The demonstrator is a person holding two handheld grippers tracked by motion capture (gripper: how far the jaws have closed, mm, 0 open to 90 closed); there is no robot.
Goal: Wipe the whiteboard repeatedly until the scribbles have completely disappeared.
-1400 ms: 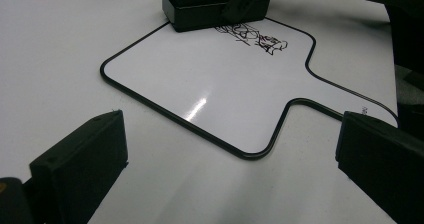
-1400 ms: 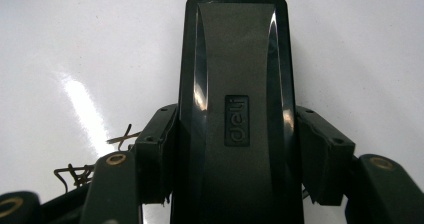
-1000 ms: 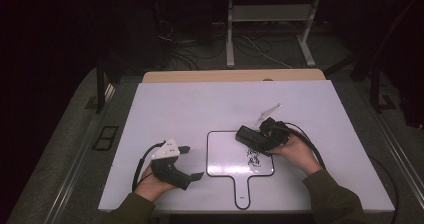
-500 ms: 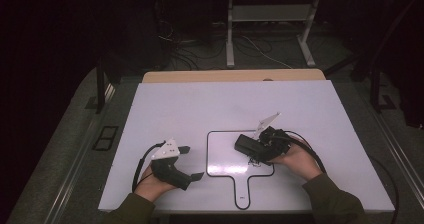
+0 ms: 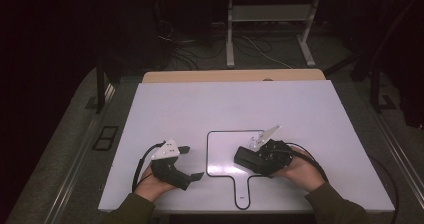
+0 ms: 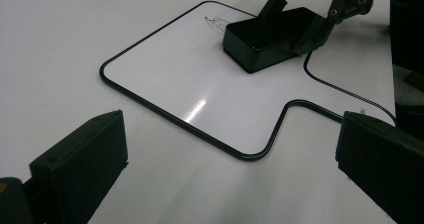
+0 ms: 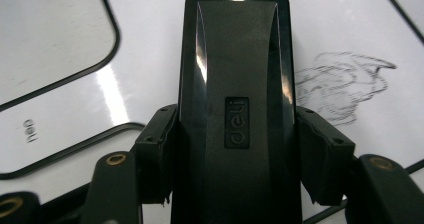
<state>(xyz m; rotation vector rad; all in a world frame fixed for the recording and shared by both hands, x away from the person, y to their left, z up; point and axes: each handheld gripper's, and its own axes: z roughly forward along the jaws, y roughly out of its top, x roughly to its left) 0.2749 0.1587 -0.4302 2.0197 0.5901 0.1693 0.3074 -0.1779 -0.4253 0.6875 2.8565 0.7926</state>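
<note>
in the high view we see the right gripper (image 5: 248, 156) at lower right of centre, pinching a black eraser (image 5: 246, 157) that rests on the small whiteboard (image 5: 222, 151); in the right gripper view the eraser (image 7: 235, 109) sits between the jaws, a scribble (image 7: 345, 86) at its right; the left gripper (image 5: 192, 162), lower left, has its jaws spread over the white table (image 5: 200, 104), holding nothing

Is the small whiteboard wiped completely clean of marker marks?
No, a grey smudged scribble remains on the black-framed whiteboard beside the black block eraser gripped by the right gripper.
</note>
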